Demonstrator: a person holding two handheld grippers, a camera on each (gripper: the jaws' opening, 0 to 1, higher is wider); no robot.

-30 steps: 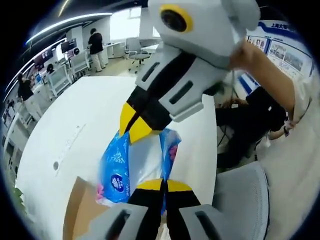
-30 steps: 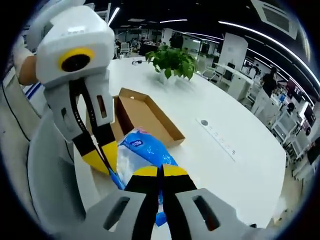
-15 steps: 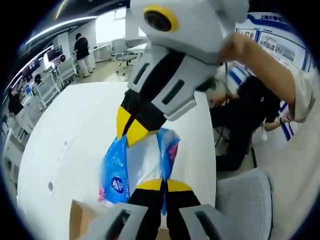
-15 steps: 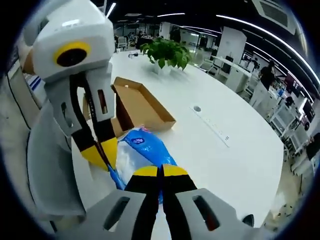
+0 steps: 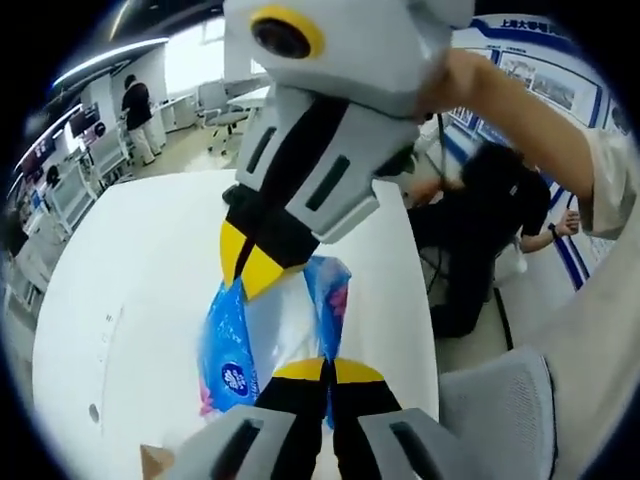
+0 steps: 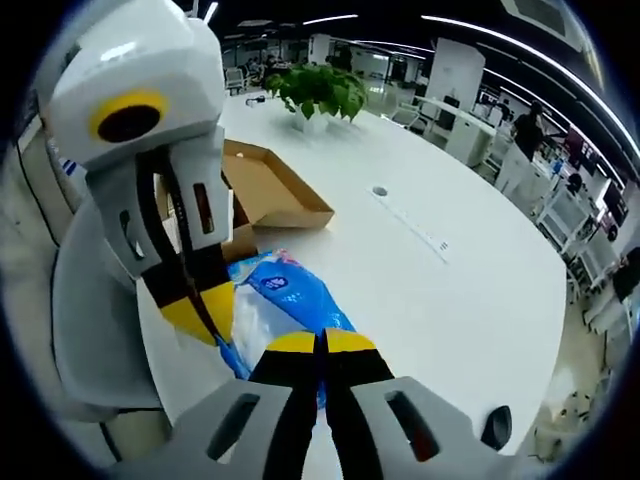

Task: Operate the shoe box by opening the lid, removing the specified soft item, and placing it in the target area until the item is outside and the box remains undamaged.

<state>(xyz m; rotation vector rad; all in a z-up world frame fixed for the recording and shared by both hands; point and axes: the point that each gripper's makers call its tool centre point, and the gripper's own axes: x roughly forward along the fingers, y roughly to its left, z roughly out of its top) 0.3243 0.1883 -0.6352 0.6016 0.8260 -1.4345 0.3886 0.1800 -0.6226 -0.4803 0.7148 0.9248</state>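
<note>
Only right gripper view shows the shoe box (image 6: pixel 268 188).

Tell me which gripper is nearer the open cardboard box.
Left. The left gripper hangs just in front of the cardboard box, while the right gripper sits farther back; both are shut on the tissue pack.

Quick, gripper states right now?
Left gripper: closed on the blue tissue pack.
Right gripper: closed on the same tissue pack's other end.
</note>
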